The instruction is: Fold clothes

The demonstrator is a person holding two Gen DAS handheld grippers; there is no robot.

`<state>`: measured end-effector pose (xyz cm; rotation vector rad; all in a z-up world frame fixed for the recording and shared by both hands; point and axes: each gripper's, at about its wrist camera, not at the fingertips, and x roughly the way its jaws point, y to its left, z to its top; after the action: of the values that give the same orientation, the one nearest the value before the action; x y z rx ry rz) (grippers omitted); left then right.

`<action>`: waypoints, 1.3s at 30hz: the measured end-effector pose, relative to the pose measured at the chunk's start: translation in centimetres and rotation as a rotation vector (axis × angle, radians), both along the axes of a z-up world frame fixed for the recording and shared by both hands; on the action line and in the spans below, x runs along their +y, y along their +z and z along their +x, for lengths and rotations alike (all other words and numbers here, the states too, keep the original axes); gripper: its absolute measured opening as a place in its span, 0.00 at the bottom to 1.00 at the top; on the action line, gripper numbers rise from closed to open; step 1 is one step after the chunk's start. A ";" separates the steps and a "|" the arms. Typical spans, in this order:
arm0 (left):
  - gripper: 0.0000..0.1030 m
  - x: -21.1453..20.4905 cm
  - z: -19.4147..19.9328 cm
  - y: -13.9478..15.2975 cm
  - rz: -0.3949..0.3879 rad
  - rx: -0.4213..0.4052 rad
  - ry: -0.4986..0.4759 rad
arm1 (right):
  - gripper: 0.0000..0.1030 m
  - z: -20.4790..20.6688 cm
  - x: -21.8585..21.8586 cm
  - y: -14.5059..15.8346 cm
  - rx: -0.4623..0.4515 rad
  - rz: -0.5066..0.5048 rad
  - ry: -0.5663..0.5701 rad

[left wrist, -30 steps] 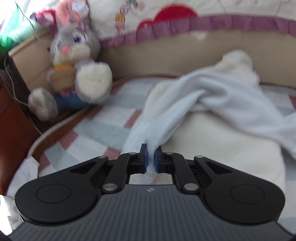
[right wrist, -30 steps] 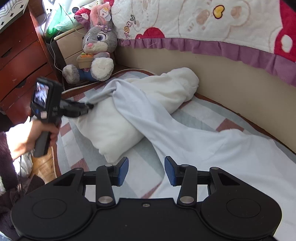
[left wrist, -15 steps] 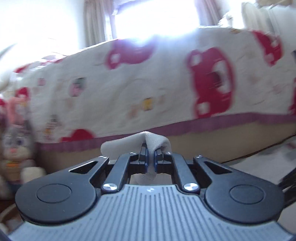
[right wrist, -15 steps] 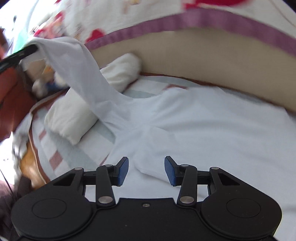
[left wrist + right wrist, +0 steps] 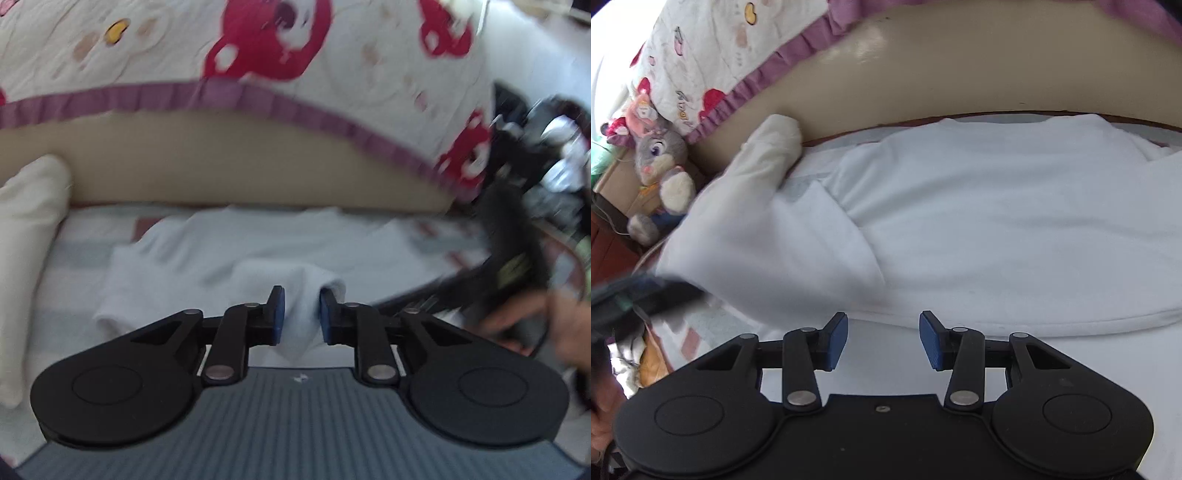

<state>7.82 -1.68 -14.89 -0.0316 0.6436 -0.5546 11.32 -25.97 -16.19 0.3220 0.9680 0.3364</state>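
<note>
At far left: pillow (image 5: 29, 221), cream, propped against the tan bed panel (image 5: 221, 158), clear of the fold.

Just right of it: shirt (image 5: 258, 240), pale, spread flat on the bed. Long axis left to right, parallel to the panel. Near edge (image 5: 1034, 325) runs the same way.

Centre, near side: sleeve (image 5: 299, 295) brought in over the shirt body, its end still standing between the pads of the left gripper (image 5: 301, 317). Jaws there just been opening, now slightly apart. Cloth fills the gap loosely and drapes over the right fingertip. Looks let go rather than pinched, though blur leaves some doubt. Points ahead and downward toward the shirt's middle.

Further right: right gripper (image 5: 883, 339), jaws well apart, nothing between them. Sits at the near side of the bed. The shirt's near edge lies just beyond its tips, crosswise to the fingers, not touching. In the left wrist view, seen only as a dark blur, with the hand (image 5: 546, 325) holding it below.

Judgement: sleeve fold about finished on the left. Near edge is the likely next hold. Right gripper nearer to it, edge straight ahead of its open jaws. A short push forward and down probably enough. Left gripper must first back off the sleeve without dragging it.
</note>
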 end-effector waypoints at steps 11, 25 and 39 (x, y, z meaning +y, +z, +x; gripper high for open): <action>0.33 8.1 3.6 -3.5 0.168 0.029 0.303 | 0.63 -1.0 5.8 1.6 -0.181 -0.134 0.277; 0.33 7.5 4.6 -6.5 0.281 0.033 0.267 | 0.19 -4.1 0.3 7.3 -0.567 -0.181 -0.027; 0.42 2.5 4.7 -5.4 0.384 -0.075 0.089 | 0.48 -1.5 -11.6 1.1 -0.004 0.038 -0.487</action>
<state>12.57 0.82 -20.26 0.3187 0.6632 -0.3379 9.85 -37.53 -15.04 0.5769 0.8478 -0.0894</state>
